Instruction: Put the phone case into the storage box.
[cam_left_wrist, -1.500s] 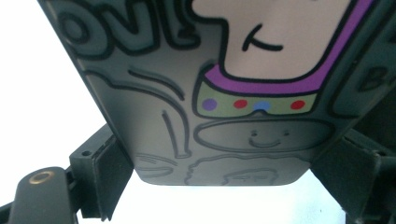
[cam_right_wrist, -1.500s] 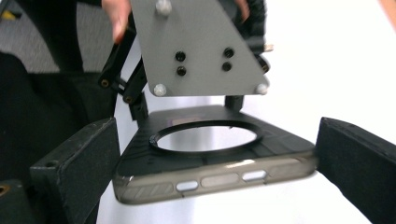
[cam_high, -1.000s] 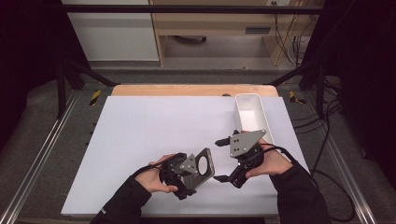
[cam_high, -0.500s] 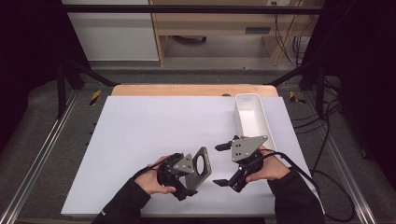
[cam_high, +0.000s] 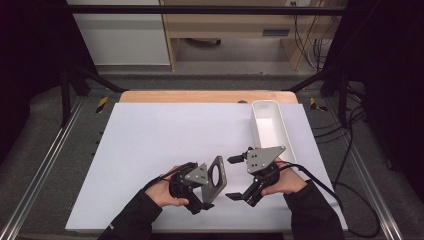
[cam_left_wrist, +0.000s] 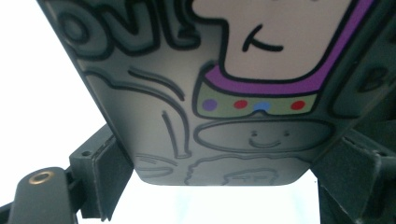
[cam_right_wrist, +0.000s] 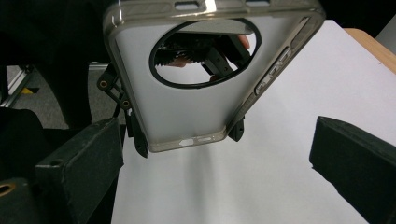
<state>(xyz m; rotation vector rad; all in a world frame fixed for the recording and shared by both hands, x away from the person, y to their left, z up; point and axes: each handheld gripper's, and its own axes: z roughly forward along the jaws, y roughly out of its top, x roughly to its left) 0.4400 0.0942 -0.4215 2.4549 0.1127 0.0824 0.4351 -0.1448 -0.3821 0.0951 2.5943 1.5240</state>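
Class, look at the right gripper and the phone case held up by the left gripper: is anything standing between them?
Nothing visible does. The right gripper has open jaws facing the phone case, which the left gripper holds above the white table sheet. The white bin sits off to the side.

The high view is evenly lit from above: the white table is bright, its surroundings from nine to three o'clock dark. In the left gripper view the phone case sits soft, backlit by blown-out white. The right gripper view is sharp, dark toward nine o'clock.
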